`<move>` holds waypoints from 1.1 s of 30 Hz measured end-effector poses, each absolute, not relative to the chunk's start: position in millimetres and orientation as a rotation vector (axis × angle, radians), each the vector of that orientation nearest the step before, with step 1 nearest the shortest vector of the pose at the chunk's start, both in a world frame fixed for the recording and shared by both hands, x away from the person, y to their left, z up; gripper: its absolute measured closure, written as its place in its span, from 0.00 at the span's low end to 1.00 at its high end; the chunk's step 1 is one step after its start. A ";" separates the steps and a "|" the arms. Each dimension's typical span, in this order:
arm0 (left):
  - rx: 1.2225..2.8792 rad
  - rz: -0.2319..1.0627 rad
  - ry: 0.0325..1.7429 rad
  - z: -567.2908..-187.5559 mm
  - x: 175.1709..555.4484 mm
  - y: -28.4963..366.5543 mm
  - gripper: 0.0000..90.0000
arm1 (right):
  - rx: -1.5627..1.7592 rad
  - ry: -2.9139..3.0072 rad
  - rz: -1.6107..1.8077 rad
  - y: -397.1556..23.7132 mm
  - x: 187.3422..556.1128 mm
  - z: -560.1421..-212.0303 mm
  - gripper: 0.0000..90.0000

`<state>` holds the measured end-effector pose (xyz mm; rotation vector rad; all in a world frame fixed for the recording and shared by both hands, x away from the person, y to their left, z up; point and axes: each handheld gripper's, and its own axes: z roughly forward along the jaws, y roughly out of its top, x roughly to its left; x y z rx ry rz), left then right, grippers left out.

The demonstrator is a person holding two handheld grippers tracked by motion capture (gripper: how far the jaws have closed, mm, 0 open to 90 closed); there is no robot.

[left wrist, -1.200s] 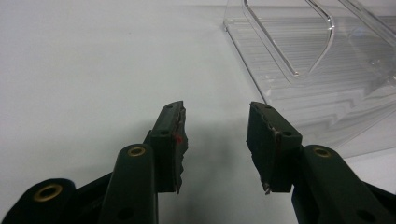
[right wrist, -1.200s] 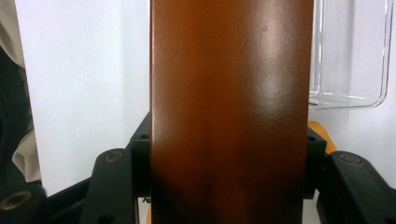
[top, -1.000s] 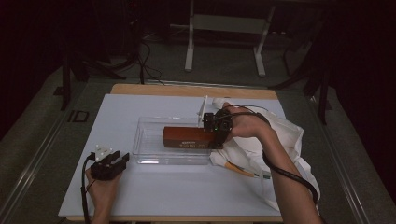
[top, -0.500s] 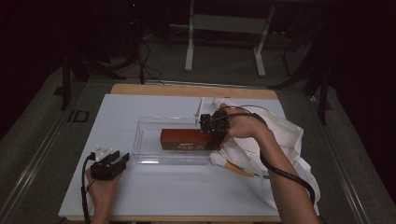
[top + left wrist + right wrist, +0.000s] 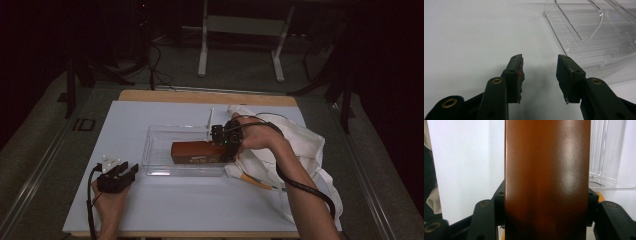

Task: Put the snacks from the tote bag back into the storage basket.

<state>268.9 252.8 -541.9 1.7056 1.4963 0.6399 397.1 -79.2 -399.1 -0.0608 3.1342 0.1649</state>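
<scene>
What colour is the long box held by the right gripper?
Glossy reddish-brown box, clearest in the right gripper view.

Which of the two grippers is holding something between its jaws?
The right gripper: its jaws clamp the brown box over the clear tray. The left gripper rests open on the white table, with nothing between its jaws.

Right gripper (image 5: pixel 227 145) fingers clamped; left gripper (image 5: pixel 539 76) fingers apart.

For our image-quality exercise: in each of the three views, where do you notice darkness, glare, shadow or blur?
High view: the room behind is nearly black, while the white table is lit. Left gripper view: the clear tray carries bright reflections, and the left tongs cast a soft shadow on the table. Right gripper view: the brown box, so close it looks soft, shows a pale sheen on its right side.
</scene>
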 end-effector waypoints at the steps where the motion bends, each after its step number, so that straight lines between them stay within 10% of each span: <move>1: 1.706 0.640 1.496 -541.9 268.9 252.8 0.63 | -0.061 3.134 0.165 -79.2 397.1 -399.1 0.48; 33: 1.707 0.639 1.493 -541.8 268.8 252.8 0.63 | -0.117 3.120 0.144 -59.0 392.9 -407.5 0.46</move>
